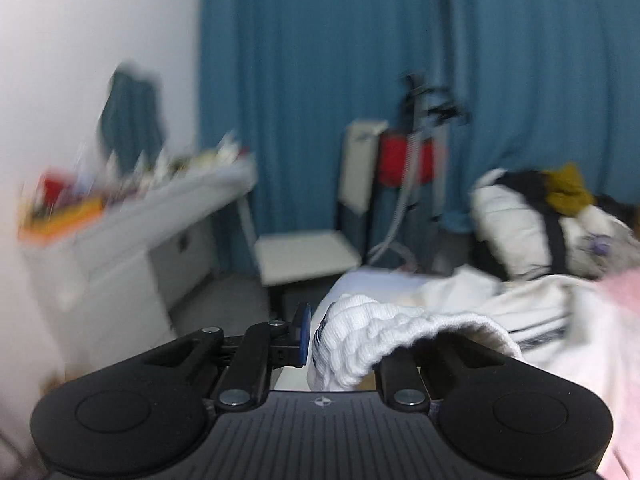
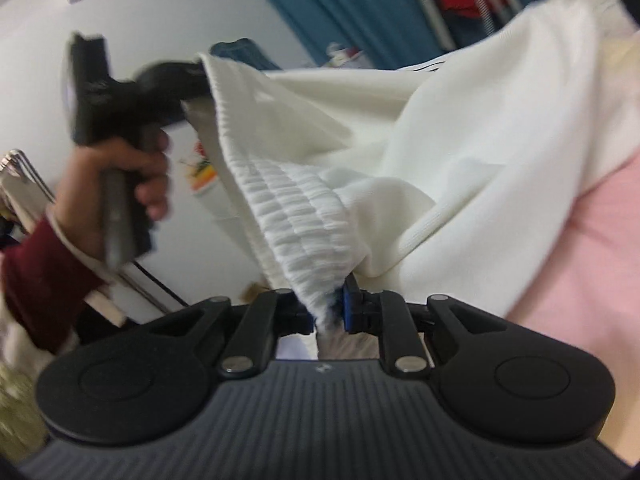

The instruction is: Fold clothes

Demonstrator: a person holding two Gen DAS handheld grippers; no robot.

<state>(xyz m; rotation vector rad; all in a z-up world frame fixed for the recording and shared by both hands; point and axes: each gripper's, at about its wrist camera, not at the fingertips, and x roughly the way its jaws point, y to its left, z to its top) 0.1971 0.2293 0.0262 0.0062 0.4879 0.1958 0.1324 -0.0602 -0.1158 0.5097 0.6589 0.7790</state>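
The blue curtain (image 1: 400, 80) backs the room, and everything here is placed against the white garment (image 2: 440, 152), a cream piece with a ribbed elastic waistband, seemingly trousers or shorts. It hangs in the air above the pink bedding (image 2: 592, 260), its body trailing toward the clothes pile (image 1: 540, 216) beyond. The left tool (image 2: 192, 80) pinches one end of the waistband, gripped in the person's left hand (image 2: 116, 184); the right tool (image 2: 328, 312) is pressed onto the other end, ribbed band bunched between its blue pads.

By my reading this is the lift-and-spread step, before any fold. Next, the band likely needs pulling taut between the two tools, then the garment lowering flat onto the bedding below it.
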